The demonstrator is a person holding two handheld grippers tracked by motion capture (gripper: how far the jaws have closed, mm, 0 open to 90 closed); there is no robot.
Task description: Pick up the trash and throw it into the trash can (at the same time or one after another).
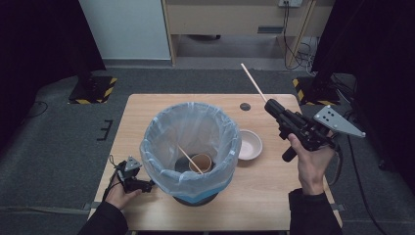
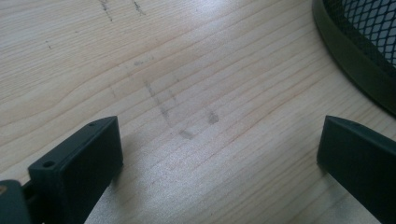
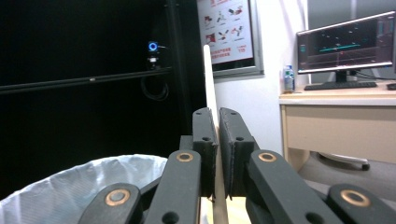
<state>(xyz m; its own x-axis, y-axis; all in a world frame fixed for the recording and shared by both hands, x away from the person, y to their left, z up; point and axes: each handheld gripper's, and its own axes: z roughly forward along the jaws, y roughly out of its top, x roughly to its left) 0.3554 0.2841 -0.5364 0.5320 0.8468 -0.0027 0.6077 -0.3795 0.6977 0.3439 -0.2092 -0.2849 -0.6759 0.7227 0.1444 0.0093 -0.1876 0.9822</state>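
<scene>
The right gripper (image 1: 272,107), raised at the table's right, pinches one chopstick (image 1: 253,82); the left gripper (image 1: 147,185), jaws wide and empty, rests near-left of the bin (image 1: 161,128). A loose pinch could drop the stick. Inside the bin: one chopstick (image 1: 188,158), apparently one cup (image 1: 200,162). One bowl (image 1: 249,145) sits beside it.

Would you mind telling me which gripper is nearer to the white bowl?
Right. The right gripper, shut on a wooden stick, is raised just beyond the white bowl; the left gripper sits across the bin.
</scene>
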